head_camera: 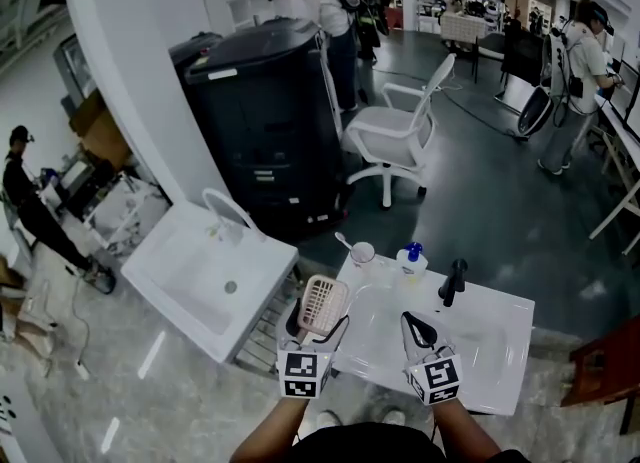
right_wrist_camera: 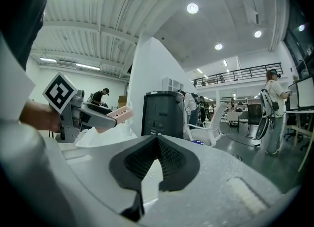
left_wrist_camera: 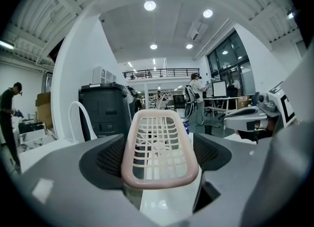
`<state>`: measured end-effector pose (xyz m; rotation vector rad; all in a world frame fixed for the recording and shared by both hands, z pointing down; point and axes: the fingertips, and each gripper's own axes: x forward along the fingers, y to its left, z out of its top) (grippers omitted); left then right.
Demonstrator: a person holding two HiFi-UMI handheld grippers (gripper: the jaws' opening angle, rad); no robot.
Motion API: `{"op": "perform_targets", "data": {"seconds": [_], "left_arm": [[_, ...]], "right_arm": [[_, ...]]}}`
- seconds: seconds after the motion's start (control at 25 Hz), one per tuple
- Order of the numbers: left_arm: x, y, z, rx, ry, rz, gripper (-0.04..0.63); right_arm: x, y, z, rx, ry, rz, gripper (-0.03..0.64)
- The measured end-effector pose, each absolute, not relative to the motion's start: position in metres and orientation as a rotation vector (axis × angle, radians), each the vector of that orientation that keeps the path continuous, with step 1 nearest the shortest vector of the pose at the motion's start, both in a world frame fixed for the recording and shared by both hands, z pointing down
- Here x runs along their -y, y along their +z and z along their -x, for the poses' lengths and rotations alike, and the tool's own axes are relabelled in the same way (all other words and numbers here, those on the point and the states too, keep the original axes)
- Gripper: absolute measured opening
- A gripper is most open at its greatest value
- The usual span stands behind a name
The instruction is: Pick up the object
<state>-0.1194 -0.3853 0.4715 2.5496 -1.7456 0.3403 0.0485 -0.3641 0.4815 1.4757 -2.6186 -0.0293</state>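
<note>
A pale pink slotted plastic basket is held up above the left end of a white washbasin. My left gripper is shut on the basket, one pad on each long side. In the left gripper view the basket fills the gap between the dark pads. My right gripper hovers over the basin's middle, shut, tips touching, with nothing in it. In the right gripper view its pads meet at a point, and the basket pokes out at the left.
At the basin's back stand a black tap, a white bottle with a blue cap and a small cup. A second white sink sits to the left. Beyond are a black cabinet, a white chair and several people.
</note>
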Motion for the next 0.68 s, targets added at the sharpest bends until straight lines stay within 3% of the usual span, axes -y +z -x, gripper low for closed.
{"op": "perform_targets", "data": {"seconds": [0.68], "left_arm": [[0.3781,0.4701,0.1209,1.799,0.344,-2.529,0.459]], "right_arm": [[0.3628,0.4832,-0.0586,2.578,0.019,-1.471,0.002]]}}
